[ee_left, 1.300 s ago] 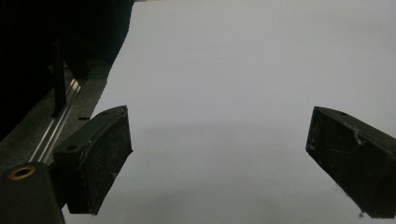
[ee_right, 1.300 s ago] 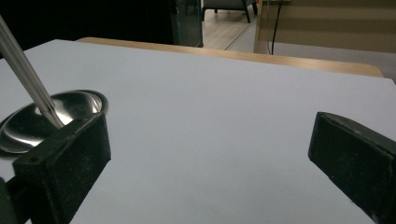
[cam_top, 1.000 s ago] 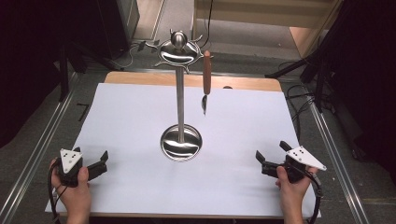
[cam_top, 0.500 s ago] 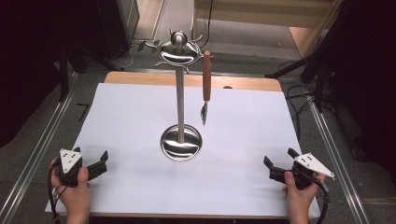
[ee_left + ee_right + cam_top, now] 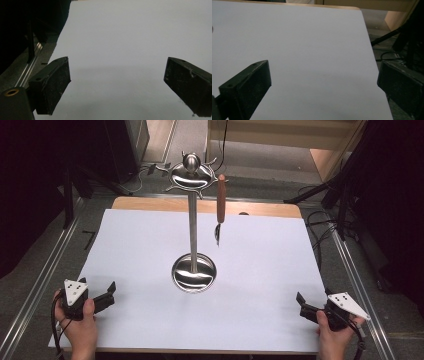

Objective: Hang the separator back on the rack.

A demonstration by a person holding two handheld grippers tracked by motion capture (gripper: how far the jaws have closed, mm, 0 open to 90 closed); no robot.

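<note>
The wooden-handled utensil (image 5: 220, 205) hung upright from the stand (image 5: 193, 220), far ahead; my right gripper (image 5: 306, 307) lay nearer than my left gripper (image 5: 102, 296) (both jaws apart, empty).

One tall polished steel stand with a round base (image 5: 193, 272), one wooden-handled utensil hanging from it (image 5: 220, 205), one white-topped table (image 5: 260, 270), and two hand-held black two-jaw grippers.

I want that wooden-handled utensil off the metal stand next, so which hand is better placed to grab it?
Probably the right. The utensil hangs from the stand on its right side, nearer the right tongs. The left tongs would have to reach past the pole. Both sit open and empty at the table's near corners.
</note>
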